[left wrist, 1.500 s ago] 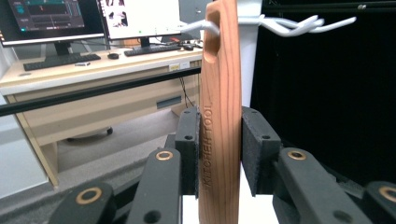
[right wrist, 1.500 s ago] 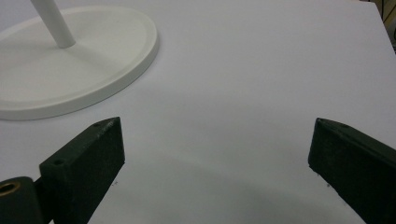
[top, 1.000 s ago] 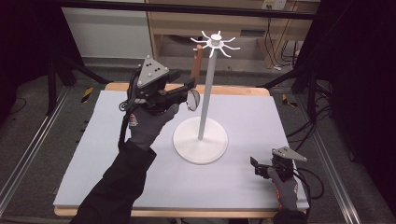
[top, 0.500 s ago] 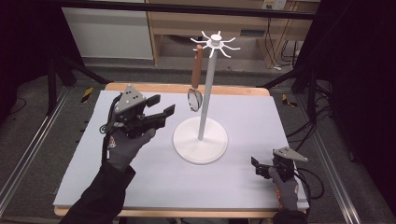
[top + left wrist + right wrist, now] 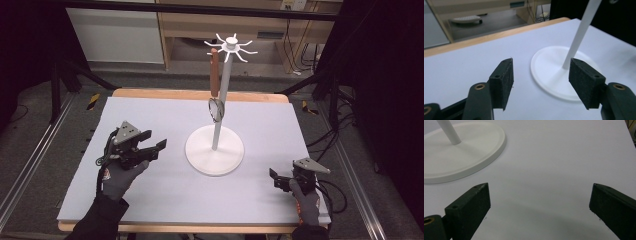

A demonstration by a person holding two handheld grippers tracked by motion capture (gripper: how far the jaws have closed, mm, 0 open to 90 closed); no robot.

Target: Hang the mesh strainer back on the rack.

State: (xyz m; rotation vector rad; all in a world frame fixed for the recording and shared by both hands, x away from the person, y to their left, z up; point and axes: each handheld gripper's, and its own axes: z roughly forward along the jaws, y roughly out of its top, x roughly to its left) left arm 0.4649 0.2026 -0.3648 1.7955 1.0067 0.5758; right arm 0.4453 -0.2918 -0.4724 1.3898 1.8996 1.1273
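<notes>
A white stand (image 5: 220,100) with hooks at its top rises from a round base (image 5: 202,159) on the mat. From one hook hangs a utensil with a brown handle (image 5: 214,75) and a round wire head (image 5: 216,110). My left gripper (image 5: 156,140) sits low over the mat, left of the base, apart from it. Its jaws have just been opening and hold nothing between them. In the left gripper view the open gripper (image 5: 541,65) frames the base (image 5: 549,67) and pole (image 5: 581,32). My right gripper (image 5: 274,179) rests open near the front right; in its own view the gripper (image 5: 540,187) spans bare mat.
A pale grey mat (image 5: 150,210) covers the wooden table (image 5: 150,93). Metal rails and black stand legs flank the table on the floor. A wooden shelf unit stands behind. Cables lie at the right, off the table.
My left gripper has dropped from beside the utensil's round head, down and to the left, to just above the mat, with its jaws spreading wider. The utensil stays hanging. The right gripper has not moved.
</notes>
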